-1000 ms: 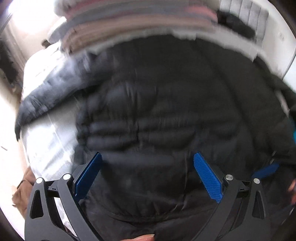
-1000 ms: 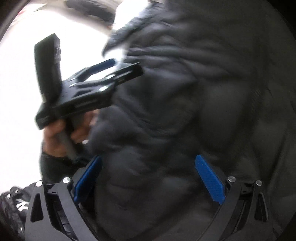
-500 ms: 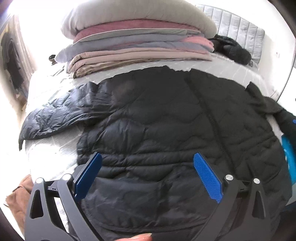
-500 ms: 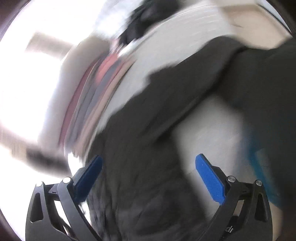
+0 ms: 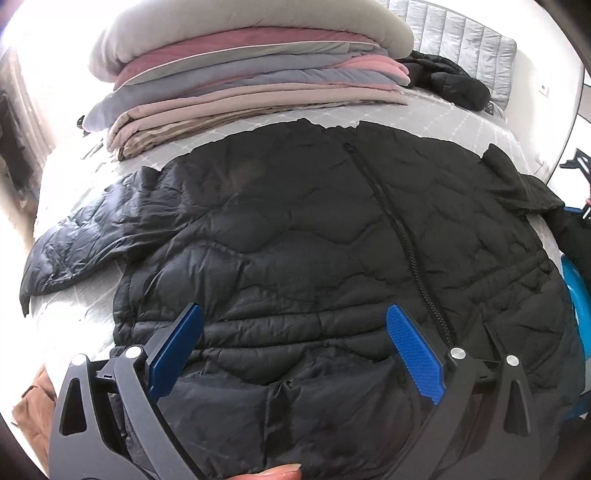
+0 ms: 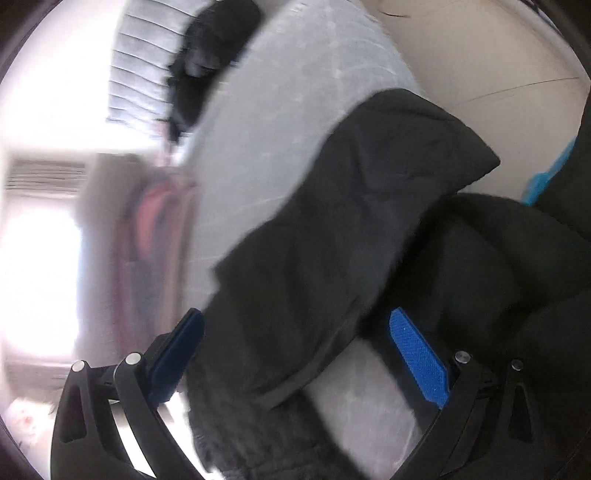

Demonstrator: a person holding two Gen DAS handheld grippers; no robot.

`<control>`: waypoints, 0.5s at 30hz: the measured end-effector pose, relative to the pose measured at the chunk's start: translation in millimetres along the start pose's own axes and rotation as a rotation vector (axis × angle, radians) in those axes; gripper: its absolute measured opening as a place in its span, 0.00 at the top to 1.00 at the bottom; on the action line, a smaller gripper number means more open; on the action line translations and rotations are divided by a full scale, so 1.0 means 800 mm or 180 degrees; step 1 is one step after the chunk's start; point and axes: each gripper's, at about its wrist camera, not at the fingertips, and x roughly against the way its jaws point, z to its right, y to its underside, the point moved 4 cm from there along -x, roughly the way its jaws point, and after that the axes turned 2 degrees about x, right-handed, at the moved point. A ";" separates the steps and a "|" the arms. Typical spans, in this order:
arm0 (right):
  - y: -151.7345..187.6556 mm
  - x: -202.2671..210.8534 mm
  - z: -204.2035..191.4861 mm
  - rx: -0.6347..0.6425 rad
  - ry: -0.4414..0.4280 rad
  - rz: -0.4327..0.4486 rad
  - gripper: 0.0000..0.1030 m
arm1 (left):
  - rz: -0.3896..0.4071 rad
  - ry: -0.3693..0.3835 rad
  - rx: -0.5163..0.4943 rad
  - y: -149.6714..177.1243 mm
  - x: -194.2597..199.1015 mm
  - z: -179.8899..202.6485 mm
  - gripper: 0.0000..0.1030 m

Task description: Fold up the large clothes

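Note:
A large black quilted jacket (image 5: 314,240) lies spread flat, zipper up, on a grey bed (image 5: 461,122). One sleeve (image 5: 81,236) stretches out to the left. My left gripper (image 5: 295,343) is open and empty, hovering over the jacket's lower hem. In the blurred right wrist view, the jacket's other sleeve (image 6: 351,221) hangs over the bed's right edge. My right gripper (image 6: 295,350) is open, with the sleeve lying between its blue pads (image 6: 417,354); I cannot tell if they touch it.
A stack of folded blankets and a pillow (image 5: 251,70) sits at the far side of the bed. A second black garment (image 5: 450,81) lies by the grey headboard (image 5: 461,33). Brown cloth (image 5: 29,410) lies on the floor at left. A blue object (image 5: 576,295) is at the right.
The left gripper has pulled back slightly and its view has steadied over the spread jacket. The right gripper swung away from the jacket body to the right sleeve at the bed's edge.

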 end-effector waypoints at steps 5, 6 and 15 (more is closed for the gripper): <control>-0.029 -0.050 -0.012 0.0210 0.0714 0.0202 0.06 | -0.0044 -0.0006 -0.0046 -0.001 -0.006 0.006 0.07; -0.033 -0.055 -0.009 0.0205 0.0753 0.0234 0.06 | -0.0047 -0.0003 -0.0052 -0.001 -0.007 0.006 0.07; -0.050 -0.027 0.025 0.0038 0.0481 0.0853 0.86 | -0.0060 0.0001 -0.0051 -0.002 -0.009 0.005 0.07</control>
